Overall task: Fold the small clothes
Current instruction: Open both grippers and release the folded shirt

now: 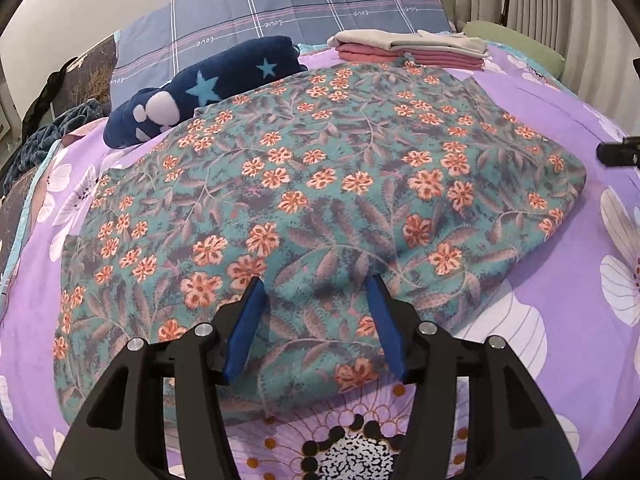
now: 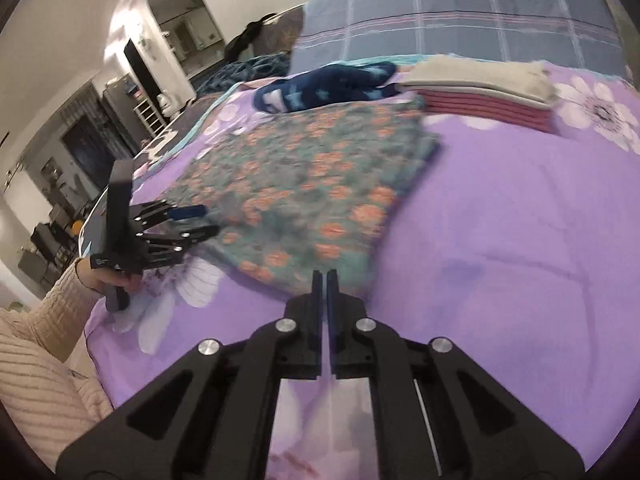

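A folded teal cloth with orange flowers [image 1: 320, 168] lies flat on the purple floral bedsheet [image 1: 560, 308]. My left gripper [image 1: 316, 280] stands open over the cloth's near edge, its blue pads apart and the fabric lying loose beneath them. In the right wrist view the same cloth [image 2: 304, 184] looks blurred, and the left gripper [image 2: 202, 222] sits at its left edge, held by a hand in a cream sleeve [image 2: 40, 340]. My right gripper [image 2: 325, 274] is shut just in front of the cloth's near corner, with nothing seen between its pads. Its black tip [image 1: 618, 152] shows right of the cloth.
A stack of folded pink and beige clothes [image 1: 408, 50] [image 2: 480, 92] rests at the far side of the bed. A navy plush garment with stars [image 1: 200, 88] [image 2: 328, 88] lies beside it. A plaid grey-blue pillow [image 1: 280, 12] is behind. The bed's edge and a room lie to the left.
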Demonstrator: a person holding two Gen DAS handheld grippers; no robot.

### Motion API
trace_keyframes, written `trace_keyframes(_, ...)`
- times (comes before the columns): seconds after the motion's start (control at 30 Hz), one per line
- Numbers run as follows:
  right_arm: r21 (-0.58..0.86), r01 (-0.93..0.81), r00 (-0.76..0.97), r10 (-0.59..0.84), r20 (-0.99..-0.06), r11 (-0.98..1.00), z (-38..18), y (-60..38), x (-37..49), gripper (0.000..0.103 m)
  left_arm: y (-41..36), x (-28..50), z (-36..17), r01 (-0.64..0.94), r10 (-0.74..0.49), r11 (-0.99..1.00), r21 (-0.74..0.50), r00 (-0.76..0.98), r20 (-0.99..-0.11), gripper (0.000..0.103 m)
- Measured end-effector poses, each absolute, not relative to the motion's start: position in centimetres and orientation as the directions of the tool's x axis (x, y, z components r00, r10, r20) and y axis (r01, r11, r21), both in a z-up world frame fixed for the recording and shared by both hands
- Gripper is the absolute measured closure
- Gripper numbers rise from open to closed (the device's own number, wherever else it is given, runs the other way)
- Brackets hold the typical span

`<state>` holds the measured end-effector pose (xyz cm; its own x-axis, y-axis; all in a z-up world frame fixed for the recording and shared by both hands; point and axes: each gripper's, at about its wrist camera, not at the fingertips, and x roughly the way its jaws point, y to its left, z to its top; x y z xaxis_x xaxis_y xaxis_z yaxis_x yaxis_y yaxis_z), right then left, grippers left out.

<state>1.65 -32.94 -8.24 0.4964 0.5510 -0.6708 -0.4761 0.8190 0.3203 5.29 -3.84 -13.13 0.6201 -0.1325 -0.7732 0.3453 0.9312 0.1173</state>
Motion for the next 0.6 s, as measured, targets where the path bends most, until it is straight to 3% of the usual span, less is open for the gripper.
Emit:
trace_keyframes(0.07,0.254,-0.456,0.48,0.476,-0.737,0.853,-9.9,-30.7,2.3,0.096,-3.6,5.0,-13.1,0.352,-0.136,0.929,0.117,0.615,-0.777,0.046)
trace_keyframes(0.13,0.185,-0.407,0.459,0.376,-0.805,0.894,-13.0,-29.9,3.2,0.102,-3.0,4.4,-13.0,0.361,-0.136,0.925,0.121,0.61,-0.781,0.039)
trace_keyframes(0.2,0.224,-0.397,0.483,0.41,-0.774,0.89,-13.4,-30.5,2.7,0.102,-2.0,3.9,-13.0,0.351,-0.13,0.929,0.121,0.612,-0.78,0.036)
trace_keyframes(0.33,0.276,-0.317,0.456,0.401,-0.794,0.907,-12.9,-31.0,2.4,0.102,1.9,2.7,-12.3,0.282,-0.148,0.959,0.041,0.615,-0.774,0.036)
trace_keyframes(0.5,0.238,-0.231,0.464,0.322,-0.825,0.943,-11.4,-30.8,2.1,0.094,8.8,-0.3,-9.7,0.133,-0.129,0.99,-0.048,0.713,-0.69,0.036)
trace_keyframes(0.6,0.185,-0.293,0.564,0.326,-0.759,0.938,-8.6,-28.3,1.0,0.093,12.3,-2.0,-9.2,0.071,-0.089,0.996,-0.054,0.743,-0.664,0.036)
